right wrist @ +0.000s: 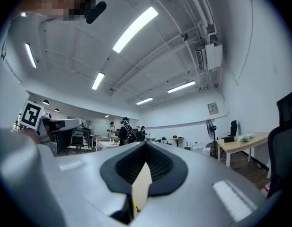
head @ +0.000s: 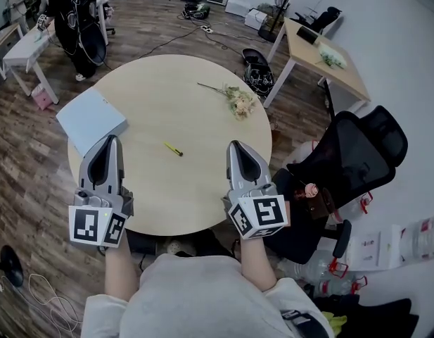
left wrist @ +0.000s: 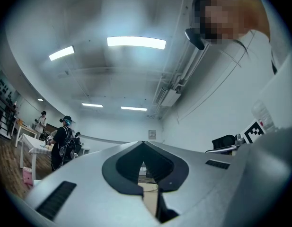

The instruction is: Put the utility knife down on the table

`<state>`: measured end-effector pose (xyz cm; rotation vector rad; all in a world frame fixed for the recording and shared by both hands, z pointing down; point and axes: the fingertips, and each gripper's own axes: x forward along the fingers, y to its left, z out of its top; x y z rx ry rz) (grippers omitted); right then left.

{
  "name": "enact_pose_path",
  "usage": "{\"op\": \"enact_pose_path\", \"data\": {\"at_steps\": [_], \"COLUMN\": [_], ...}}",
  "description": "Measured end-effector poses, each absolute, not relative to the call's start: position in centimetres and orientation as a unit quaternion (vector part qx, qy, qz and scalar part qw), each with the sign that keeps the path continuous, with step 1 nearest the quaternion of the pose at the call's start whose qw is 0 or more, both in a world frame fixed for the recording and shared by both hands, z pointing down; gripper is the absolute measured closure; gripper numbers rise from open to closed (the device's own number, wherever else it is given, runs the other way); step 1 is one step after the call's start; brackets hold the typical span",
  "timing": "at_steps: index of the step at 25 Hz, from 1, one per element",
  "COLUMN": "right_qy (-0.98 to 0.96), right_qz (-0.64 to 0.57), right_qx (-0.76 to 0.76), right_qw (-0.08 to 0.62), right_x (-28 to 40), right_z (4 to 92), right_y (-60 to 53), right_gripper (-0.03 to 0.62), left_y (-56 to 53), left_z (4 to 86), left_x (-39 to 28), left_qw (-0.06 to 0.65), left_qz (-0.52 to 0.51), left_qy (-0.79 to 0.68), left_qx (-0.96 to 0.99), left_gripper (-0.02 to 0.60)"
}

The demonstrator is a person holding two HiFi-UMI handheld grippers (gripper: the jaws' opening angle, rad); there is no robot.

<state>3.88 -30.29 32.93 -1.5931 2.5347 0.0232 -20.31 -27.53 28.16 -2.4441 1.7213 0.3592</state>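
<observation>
A small yellow utility knife (head: 173, 148) lies flat on the round wooden table (head: 167, 83), near the front middle. It sits between my two grippers and touches neither. My left gripper (head: 110, 139) hovers over the table's left front, jaws together with nothing in them. My right gripper (head: 235, 145) is level with it, to the right of the knife, also shut and empty. In the left gripper view the left gripper (left wrist: 144, 143) shows its tips meeting. In the right gripper view the right gripper (right wrist: 146, 144) looks the same, with a sliver of tabletop and a yellow speck (right wrist: 136, 207) in the slit below.
A pale blue folder (head: 91, 118) lies at the table's left edge. A dried flower sprig (head: 235, 100) lies at the far right. A black office chair (head: 357, 159) stands close on the right, a rectangular desk (head: 328, 58) behind it. A person (head: 76, 21) stands at the far left.
</observation>
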Motion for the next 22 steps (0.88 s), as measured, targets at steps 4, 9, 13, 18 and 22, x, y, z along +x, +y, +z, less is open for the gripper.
{"op": "enact_pose_path", "data": {"at_steps": [4, 9, 13, 18, 22], "right_qy": [0.841, 0.839, 0.839, 0.841, 0.841], "right_qz": [0.013, 0.012, 0.014, 0.013, 0.012], "right_qx": [-0.536, -0.538, -0.537, -0.535, -0.534], "right_qw": [0.073, 0.077, 0.08, 0.086, 0.087], "right_x": [4.1, 4.4, 4.2, 4.1, 3.8], "right_z": [32.9, 32.9, 32.7, 32.5, 32.4], "right_y": [-29.8, -29.5, -29.1, -29.0, -28.7], "right_gripper": [0.583, 0.583, 0.583, 0.583, 0.583], "left_y": [-27.2, -26.9, -26.5, -26.3, -26.0], "left_z": [28.2, 28.1, 28.2, 28.1, 27.9], "left_x": [-20.2, -20.0, -20.2, -20.5, -20.9], "left_qw": [0.066, 0.066, 0.065, 0.065, 0.066], "left_qz": [0.121, 0.124, 0.125, 0.129, 0.132], "left_qy": [0.569, 0.569, 0.569, 0.573, 0.574], "left_qx": [-0.811, -0.811, -0.81, -0.807, -0.806], "left_gripper": [0.574, 0.574, 0.574, 0.574, 0.574]}}
